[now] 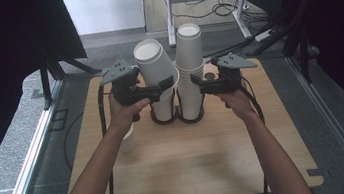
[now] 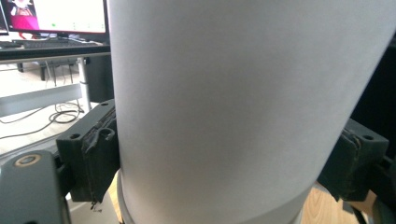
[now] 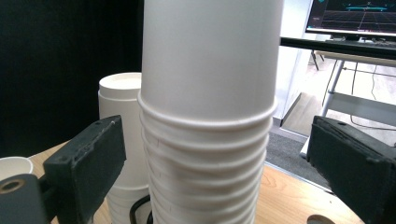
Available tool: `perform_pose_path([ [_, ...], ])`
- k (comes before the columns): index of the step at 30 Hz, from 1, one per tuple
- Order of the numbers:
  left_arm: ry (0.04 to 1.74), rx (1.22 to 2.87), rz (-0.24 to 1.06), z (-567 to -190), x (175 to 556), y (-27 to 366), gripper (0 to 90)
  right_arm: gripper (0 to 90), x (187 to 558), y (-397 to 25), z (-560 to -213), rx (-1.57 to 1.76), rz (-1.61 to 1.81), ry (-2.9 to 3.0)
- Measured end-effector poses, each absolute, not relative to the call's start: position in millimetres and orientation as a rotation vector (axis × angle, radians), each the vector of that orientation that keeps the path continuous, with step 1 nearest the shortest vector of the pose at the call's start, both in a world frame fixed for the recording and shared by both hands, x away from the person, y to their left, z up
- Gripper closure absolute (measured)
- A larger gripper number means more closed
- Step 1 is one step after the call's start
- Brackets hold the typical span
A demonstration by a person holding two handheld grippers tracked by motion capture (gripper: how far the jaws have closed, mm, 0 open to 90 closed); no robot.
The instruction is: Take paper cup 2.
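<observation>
Two stacks of upturned white paper cups stand in black rings (image 1: pixel 179 119) at the middle of the wooden table (image 1: pixel 193 159). My left gripper (image 1: pixel 161 86) is shut on the top cup (image 1: pixel 153 61) of the left stack (image 1: pixel 163 109) and holds it tilted to the left above the others. In the left gripper view that cup (image 2: pixel 233 93) is pressed between both pads (image 2: pixel 100 149). My right gripper (image 1: pixel 198 84) is open around the right stack (image 1: pixel 190 64), with a gap on each side of the stack (image 3: pixel 210 116).
A single white cup (image 1: pixel 128 140) stands on the table under the left forearm. Black curtains hang on both sides. Desks with monitors (image 3: pixel 359 16) and cables stand beyond the table's far edge.
</observation>
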State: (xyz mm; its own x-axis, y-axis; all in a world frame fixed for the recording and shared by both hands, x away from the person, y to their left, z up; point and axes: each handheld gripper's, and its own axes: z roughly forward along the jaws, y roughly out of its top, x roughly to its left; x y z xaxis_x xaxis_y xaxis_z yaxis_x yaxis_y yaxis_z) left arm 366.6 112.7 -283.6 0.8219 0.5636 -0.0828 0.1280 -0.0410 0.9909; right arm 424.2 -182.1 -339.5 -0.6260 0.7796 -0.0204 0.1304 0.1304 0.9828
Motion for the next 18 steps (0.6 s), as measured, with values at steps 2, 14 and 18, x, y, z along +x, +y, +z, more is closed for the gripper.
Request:
perform_pose_path([
  [2, 0.559, 1.603, 0.381, -286.4, 363.4, 111.5, 13.0, 5.1, 421.0, -184.9, -341.4, 0.878, 1.539, 1.861],
  [14, 0.578, 1.641, 0.384, -311.3, 342.3, 110.9, 13.0, 7.5, 397.0, -196.9, -360.5, 0.855, 1.561, 1.866],
  [18, 0.589, 1.66, 0.39, -326.0, 335.0, 110.1, 12.9, 8.3, 388.4, -198.7, -370.5, 0.855, 1.554, 1.871],
])
